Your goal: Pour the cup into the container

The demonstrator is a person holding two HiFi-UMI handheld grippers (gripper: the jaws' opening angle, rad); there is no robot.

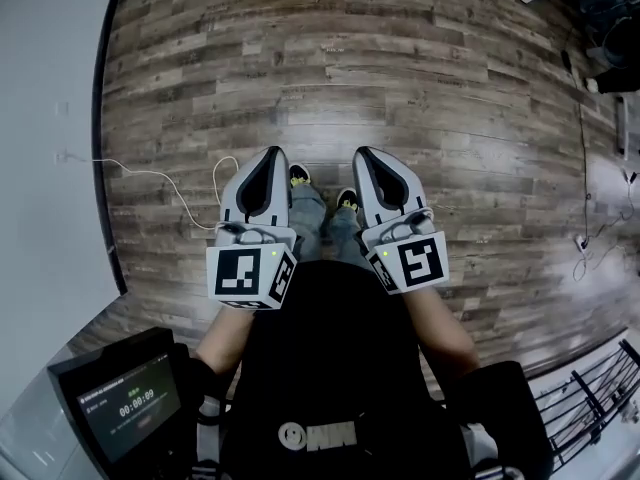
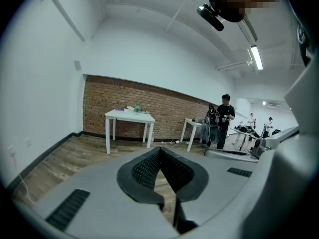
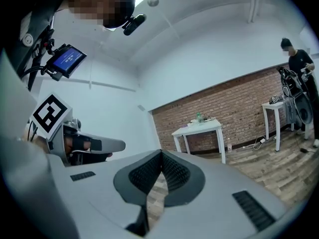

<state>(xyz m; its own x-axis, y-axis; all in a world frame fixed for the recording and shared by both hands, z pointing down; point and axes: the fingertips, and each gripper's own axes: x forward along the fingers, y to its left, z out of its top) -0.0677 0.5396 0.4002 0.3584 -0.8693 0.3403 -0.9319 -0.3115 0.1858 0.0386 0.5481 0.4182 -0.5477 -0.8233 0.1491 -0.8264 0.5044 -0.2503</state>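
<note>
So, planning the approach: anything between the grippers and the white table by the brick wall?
Nothing visible: bare wood floor lies between the left gripper, right gripper and the white table. Its items are too small to identify.

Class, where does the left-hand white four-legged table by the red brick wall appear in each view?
Head view: not in it.
Left gripper view: the white four-legged table stands left of centre, at mid-height.
Right gripper view: the table sits right of centre, above the jaws.
Shared landmark: the red brick wall behind it.
</note>
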